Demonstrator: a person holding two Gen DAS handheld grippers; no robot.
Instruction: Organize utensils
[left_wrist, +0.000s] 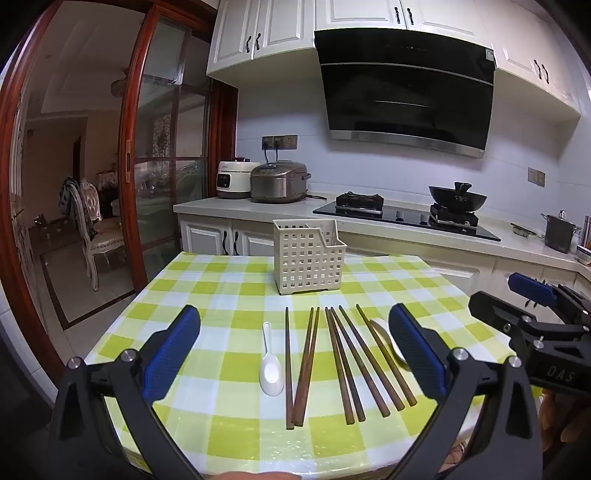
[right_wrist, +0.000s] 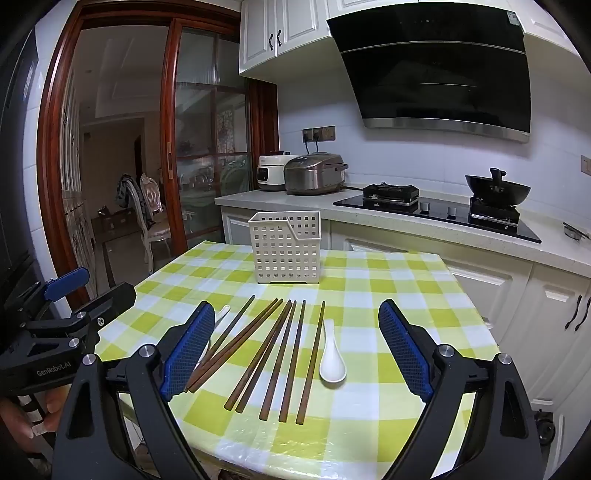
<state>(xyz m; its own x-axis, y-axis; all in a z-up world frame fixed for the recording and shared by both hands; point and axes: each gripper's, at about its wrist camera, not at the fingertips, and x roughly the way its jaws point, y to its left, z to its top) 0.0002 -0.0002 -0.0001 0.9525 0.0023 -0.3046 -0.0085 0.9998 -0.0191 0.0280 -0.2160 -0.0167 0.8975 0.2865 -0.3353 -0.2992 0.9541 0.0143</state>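
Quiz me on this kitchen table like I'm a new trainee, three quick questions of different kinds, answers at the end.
1. True or false: the brown wooden chopsticks stand inside the white perforated plastic basket.
2. How many white ceramic spoons lie on the green-checked tablecloth? A one, B two, C four.
3. Fill in: the left tool and the right tool are both ___, holding nothing.

Key: 1 false, they lie flat on the cloth in front of it; 2 B; 3 open.
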